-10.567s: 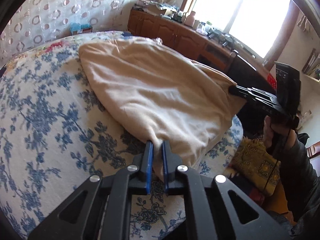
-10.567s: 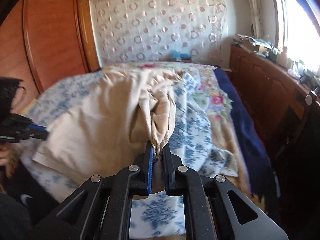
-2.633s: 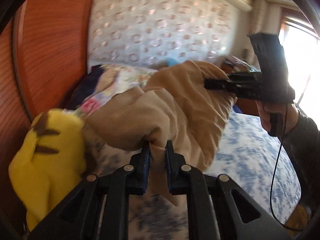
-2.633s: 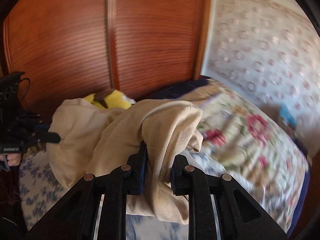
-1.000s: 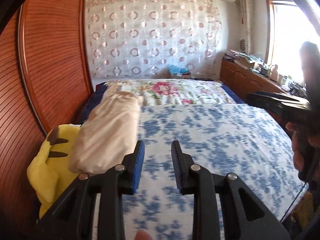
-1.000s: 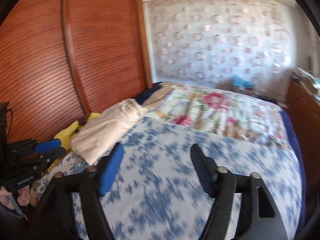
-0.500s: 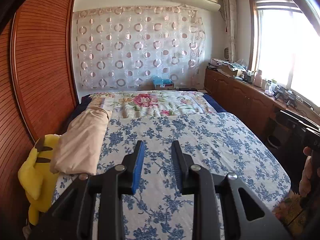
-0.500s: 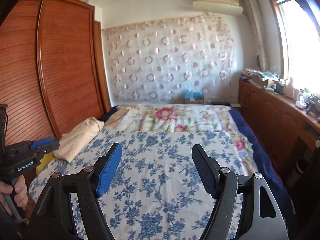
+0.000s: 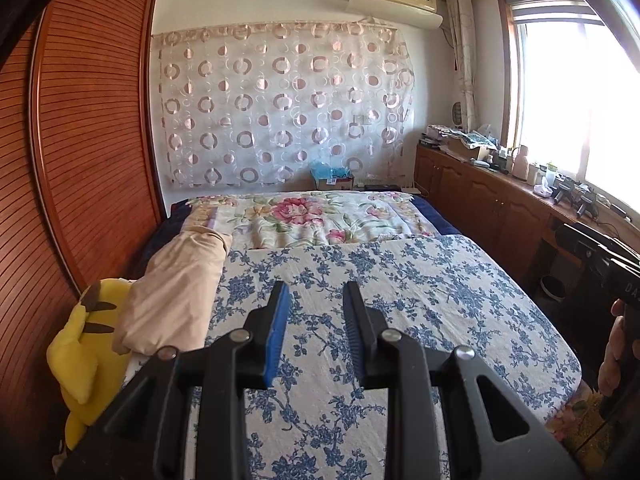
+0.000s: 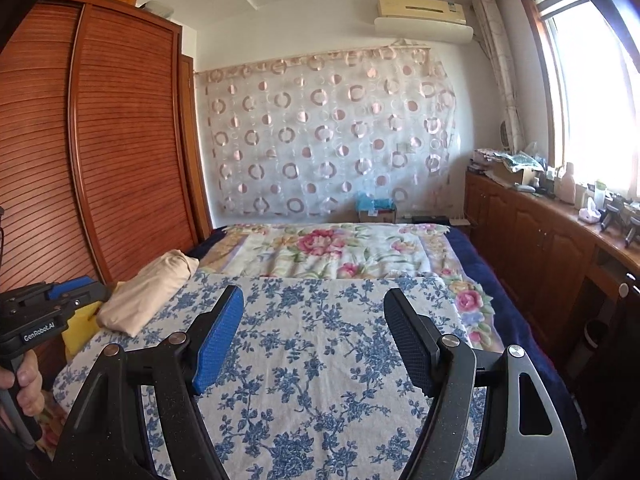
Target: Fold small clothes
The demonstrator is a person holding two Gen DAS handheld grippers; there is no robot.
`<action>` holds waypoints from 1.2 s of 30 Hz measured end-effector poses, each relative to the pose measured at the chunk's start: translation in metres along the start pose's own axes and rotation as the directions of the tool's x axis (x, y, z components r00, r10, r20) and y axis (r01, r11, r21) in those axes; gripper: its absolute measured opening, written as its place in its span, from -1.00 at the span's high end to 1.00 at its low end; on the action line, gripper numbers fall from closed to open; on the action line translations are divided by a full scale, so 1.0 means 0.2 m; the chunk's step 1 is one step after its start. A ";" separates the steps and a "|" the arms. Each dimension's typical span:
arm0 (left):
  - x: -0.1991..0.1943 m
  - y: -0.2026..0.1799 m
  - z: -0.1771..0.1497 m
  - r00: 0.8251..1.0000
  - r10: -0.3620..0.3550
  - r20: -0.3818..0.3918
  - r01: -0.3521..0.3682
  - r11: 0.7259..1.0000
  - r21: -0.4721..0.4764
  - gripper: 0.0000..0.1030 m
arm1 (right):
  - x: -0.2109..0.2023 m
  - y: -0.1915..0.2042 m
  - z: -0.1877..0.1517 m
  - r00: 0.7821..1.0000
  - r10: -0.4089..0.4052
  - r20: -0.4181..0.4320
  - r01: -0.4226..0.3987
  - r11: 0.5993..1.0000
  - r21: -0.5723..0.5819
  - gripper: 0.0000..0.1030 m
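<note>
The folded beige garment (image 9: 176, 296) lies as a long bundle along the left edge of the bed, partly over a yellow plush toy (image 9: 84, 344). My left gripper (image 9: 316, 296) hovers over the blue-flowered bedspread (image 9: 420, 300), open a little with nothing between its fingers, to the right of the garment. In the right wrist view, my right gripper (image 10: 313, 300) is wide open and empty above the bedspread (image 10: 320, 360). The garment (image 10: 148, 288) lies well to its left. The left gripper (image 10: 96, 288) shows at that view's left edge, held by a hand (image 10: 24, 380).
A slatted wooden wardrobe (image 9: 88, 140) runs close along the bed's left side. A rose-patterned quilt (image 9: 304, 220) covers the far end of the bed. A cluttered wooden sideboard (image 9: 500, 200) stands under the window at right, with a small bin (image 9: 554, 288) beside the bed.
Over the last second both grippers drew back from the garment and lifted, so more of the room shows. In the last half second almost nothing moved. Both stay open and empty.
</note>
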State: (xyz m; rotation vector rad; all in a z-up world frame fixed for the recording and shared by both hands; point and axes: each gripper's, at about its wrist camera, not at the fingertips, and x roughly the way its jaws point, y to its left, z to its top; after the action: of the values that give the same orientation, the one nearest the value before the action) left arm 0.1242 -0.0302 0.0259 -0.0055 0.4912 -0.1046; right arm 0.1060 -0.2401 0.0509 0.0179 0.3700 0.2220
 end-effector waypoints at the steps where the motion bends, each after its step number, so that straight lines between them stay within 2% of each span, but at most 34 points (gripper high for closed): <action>1: 0.00 0.00 0.00 1.000 0.001 0.000 -0.001 1.000 -0.001 0.51 | 0.00 -0.01 0.00 1.000 0.002 0.000 -0.002 1.000 0.004 -0.45; 36: -0.03 0.03 0.02 1.000 0.006 0.013 -0.005 1.000 -0.001 0.51 | 0.00 -0.01 0.00 1.000 -0.006 0.005 0.006 1.000 -0.001 -0.45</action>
State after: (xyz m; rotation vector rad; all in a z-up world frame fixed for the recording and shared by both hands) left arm 0.1215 -0.0237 0.0314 -0.0059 0.4781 -0.0988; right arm 0.1055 -0.2417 0.0507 0.0163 0.3648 0.2162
